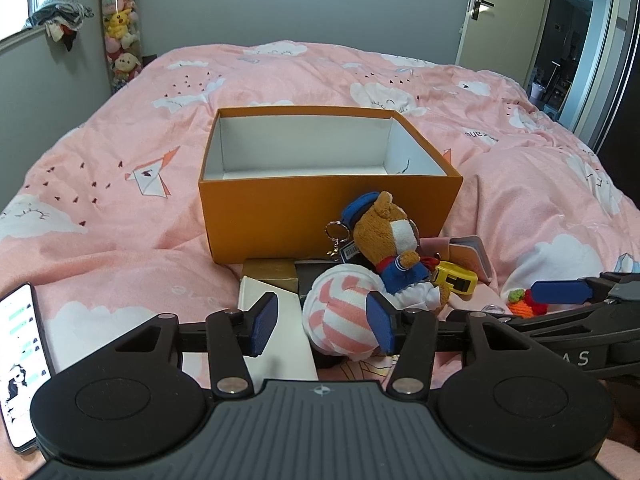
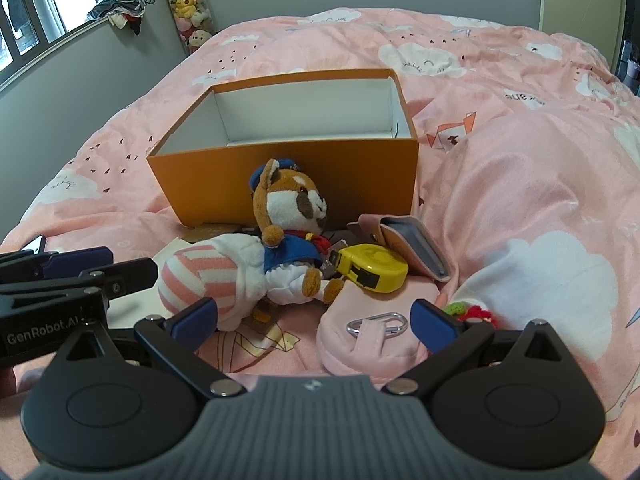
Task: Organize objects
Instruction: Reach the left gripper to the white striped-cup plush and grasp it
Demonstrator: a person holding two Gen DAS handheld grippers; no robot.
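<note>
An open orange box point(image 1: 280, 216) point(image 2: 248, 188), empty with a white inside, stands on the pink bed. In front of it lies a pile: a brown plush in a blue sailor suit point(image 1: 394, 248) point(image 2: 292, 220), a pink-and-white striped sock ball point(image 1: 340, 312) point(image 2: 200, 276), a yellow tape measure point(image 1: 460, 278) point(image 2: 372, 268), a pink card wallet point(image 1: 470, 258) point(image 2: 412, 248), a white box point(image 1: 280, 344) and a gold box point(image 1: 270, 270). My left gripper point(image 1: 324, 322) is open around the near side of the sock ball. My right gripper point(image 2: 314, 320) is open over a pink pouch with a silver carabiner point(image 2: 376, 324).
A phone point(image 1: 20, 364) lies at the left on the duvet. A red, green and orange knitted toy point(image 1: 524, 304) point(image 2: 476, 314) lies by my right gripper's right finger. A tall tube of plush toys point(image 1: 120, 24) stands by the far wall. A door point(image 1: 500, 12) stands open at the right.
</note>
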